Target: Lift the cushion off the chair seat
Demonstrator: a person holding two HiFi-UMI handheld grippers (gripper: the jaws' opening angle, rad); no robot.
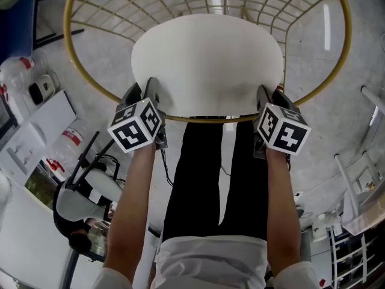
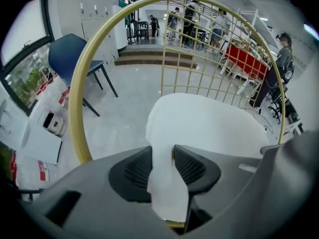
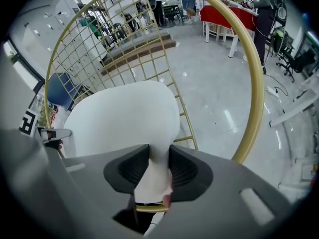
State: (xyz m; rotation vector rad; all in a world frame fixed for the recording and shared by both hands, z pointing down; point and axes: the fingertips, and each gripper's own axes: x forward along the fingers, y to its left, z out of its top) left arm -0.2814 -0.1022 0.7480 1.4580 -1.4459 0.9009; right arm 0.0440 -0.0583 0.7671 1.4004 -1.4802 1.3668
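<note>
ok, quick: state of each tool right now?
Left tool: closed on the near edge of the cushion.
Right tool: closed on the cushion's near edge too.

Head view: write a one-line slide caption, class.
Left gripper and right gripper pinch the white cushion on the gold wire chair.

No legible words, brands or numbers in any view.

- Cube (image 1: 137,125) on left tool (image 1: 144,91): black-and-white square marker patterns only, no letters or digits.
- Cube (image 1: 283,129) on right tool (image 1: 267,92): the same kind of pattern.
- Plastic bottles (image 1: 67,142) on the floor at left: red labels, print too small to read.
- Left gripper view: red-patched pack (image 2: 31,171), print blurred.
</note>
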